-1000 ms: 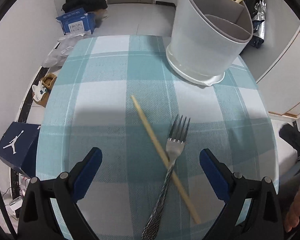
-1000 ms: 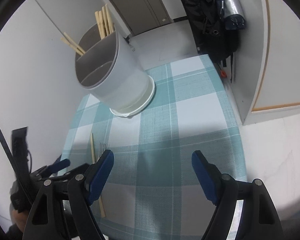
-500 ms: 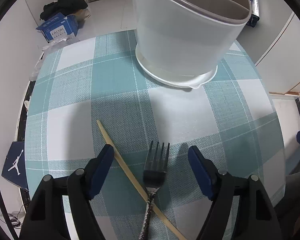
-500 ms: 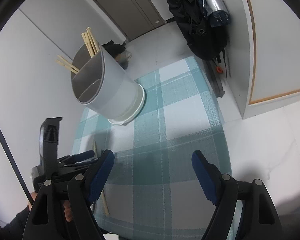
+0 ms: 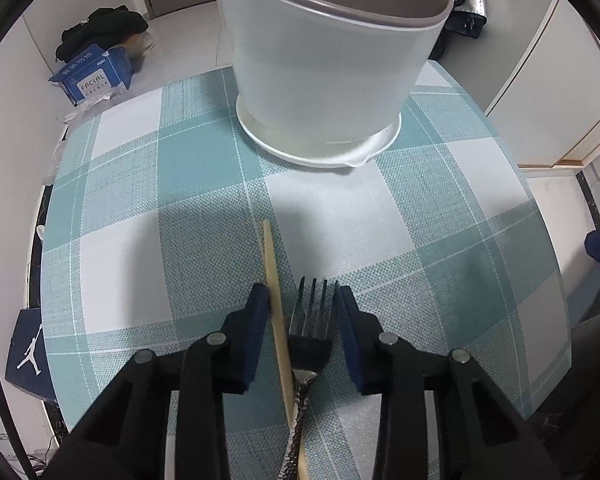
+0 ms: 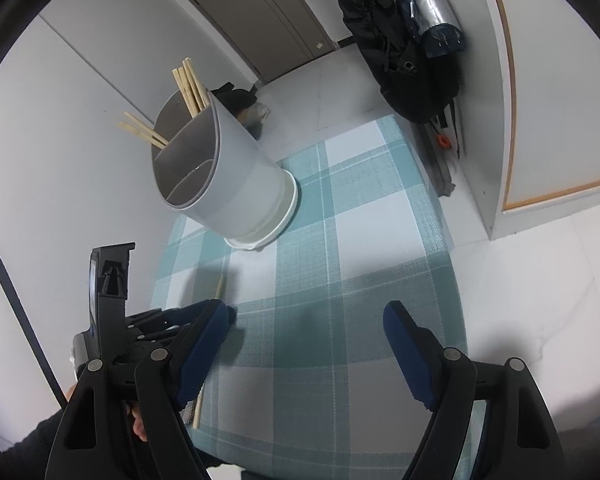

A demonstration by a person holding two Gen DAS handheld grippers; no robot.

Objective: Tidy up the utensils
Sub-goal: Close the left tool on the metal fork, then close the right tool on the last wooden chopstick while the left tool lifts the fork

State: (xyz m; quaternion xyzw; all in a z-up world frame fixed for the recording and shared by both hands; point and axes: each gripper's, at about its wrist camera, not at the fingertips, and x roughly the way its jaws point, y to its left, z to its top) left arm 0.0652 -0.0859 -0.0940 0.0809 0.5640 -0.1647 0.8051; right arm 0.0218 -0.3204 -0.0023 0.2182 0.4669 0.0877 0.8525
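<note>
Two utensils lie between the blue pads of the left claw (image 5: 300, 320) in the left wrist view: a wooden chopstick (image 5: 277, 320) just beside the left pad, running away toward the holder, and a metal fork (image 5: 312, 320) with its tines beside the right pad. The pads have narrowed around both, the fork's tines close against the right one, but whether they press firmly cannot be told; the fork's textured handle and the chopstick cross lower down, between the claw's black arms. Both rest on the desk (image 5: 440, 216), which is covered in a teal and white check cloth. Ahead stands a translucent grey utensil holder (image 5: 332, 68) on a white saucer-like base, its interior divided by a partition. On the floor to the left sit a blue tissue box (image 5: 94, 78) and a dark bundle of clothing (image 5: 100, 26); a navy box with a white logo (image 5: 28, 348) shows at the lower left. In the right wrist view, the right claw (image 6: 306, 344) hovers above the desk with its pads wide apart and nothing between them. The left claw appears at the lower left, low over the cloth, with the chopstick's tip poking out beyond it. The holder carries several chopsticks (image 6: 190, 84) in its far compartment. Dark bags (image 6: 404, 40) lean against the wall.
</note>
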